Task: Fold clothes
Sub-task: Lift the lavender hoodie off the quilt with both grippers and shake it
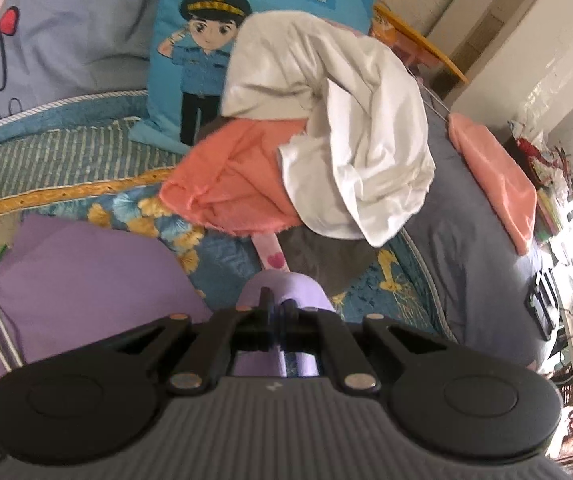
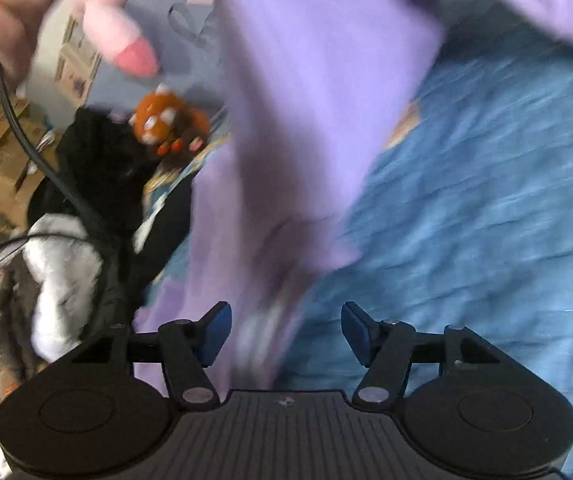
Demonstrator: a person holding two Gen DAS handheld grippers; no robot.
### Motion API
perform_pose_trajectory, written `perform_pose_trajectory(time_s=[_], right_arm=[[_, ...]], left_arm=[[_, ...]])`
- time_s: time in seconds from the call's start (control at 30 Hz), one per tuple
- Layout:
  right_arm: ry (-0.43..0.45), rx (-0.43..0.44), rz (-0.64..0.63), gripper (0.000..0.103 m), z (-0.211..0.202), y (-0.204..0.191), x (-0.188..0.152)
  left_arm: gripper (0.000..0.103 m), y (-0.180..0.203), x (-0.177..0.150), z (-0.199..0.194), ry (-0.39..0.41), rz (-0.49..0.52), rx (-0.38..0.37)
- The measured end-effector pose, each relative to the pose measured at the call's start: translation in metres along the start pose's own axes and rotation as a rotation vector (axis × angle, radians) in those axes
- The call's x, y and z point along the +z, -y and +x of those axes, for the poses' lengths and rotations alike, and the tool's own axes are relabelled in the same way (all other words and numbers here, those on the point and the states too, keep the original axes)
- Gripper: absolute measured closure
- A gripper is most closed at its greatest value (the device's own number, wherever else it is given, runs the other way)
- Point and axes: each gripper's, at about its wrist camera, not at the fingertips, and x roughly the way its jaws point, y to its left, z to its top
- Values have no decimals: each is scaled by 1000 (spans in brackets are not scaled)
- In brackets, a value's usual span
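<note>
Left claw (image 1: pixel 276 312) is pinched tight on a fold of the lilac garment (image 1: pixel 82 276), which spreads away to its near left over the bed (image 1: pixel 370 292). Right claw (image 2: pixel 286 332) gapes wide with nothing between its pads; the same lilac cloth (image 2: pixel 306 100) hangs blurred just ahead, draping down between and left of the fingers. Far beyond the left claw sit a white garment (image 1: pixel 358 128) on an orange one (image 1: pixel 238 176).

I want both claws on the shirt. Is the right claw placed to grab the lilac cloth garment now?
Probably yes: the right claw is open, and the lilac cloth garment hangs right before its fingers with nothing between.
</note>
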Motion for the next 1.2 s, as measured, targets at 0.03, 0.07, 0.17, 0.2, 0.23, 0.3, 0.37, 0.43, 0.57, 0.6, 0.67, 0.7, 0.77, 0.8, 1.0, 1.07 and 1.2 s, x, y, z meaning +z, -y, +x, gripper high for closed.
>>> perform_pose_trajectory(time_s=[0.03,0.07,0.17,0.2,0.23,0.3,0.37,0.43,0.57,0.6,0.67,0.7,0.77,0.8,1.0,1.07,1.2], right_arm=[[-25,20,-10,42,10,-7,-2],[-60,31,-27,42,20,-14,-4],[-165,28,-78,45,45,-28,-10],[-197,34,-80,46,52,-30,-11],[-228,39,-82,49,58,-32,-13],[-251,59,-70,65,65,-33,-14],[-273,75,-56,94,70,-32,-16],[-272,78,-31,95,71,-30,-18],[-242,39,-26,96,66,-30,-15],[-223,33,-32,96,61,-30,-14],[-179,12,-55,96,46,-33,-12],[-150,-4,-48,96,35,-30,-10],[-91,-37,-33,96,12,-23,-7],[-57,-61,-26,96,-4,-18,-4],[221,-297,-59,96,-116,-7,24],[328,-373,-125,96,-154,-18,43],[508,-479,-266,96,-207,-50,83]], left_arm=[[101,-3,2,-3,7,-5,3],[101,-7,4,-7,13,-11,6],[101,-16,11,-17,33,-27,16],[101,-20,13,-21,40,-32,19],[101,-23,15,-24,47,-37,22],[101,-30,20,-31,60,-48,29],[101,-37,24,-38,73,-59,35],[101,-43,26,-45,82,-70,37],[101,-51,26,-55,99,-77,47],[101,-52,26,-57,103,-80,46],[101,-54,25,-63,114,-85,47],[101,-56,24,-66,122,-90,46],[101,-60,23,-77,147,-106,42],[101,-62,21,-83,164,-119,38],[101,-89,7,-139,311,-215,26],[101,-98,-2,-161,358,-240,28],[101,-114,-18,-201,433,-291,31]])
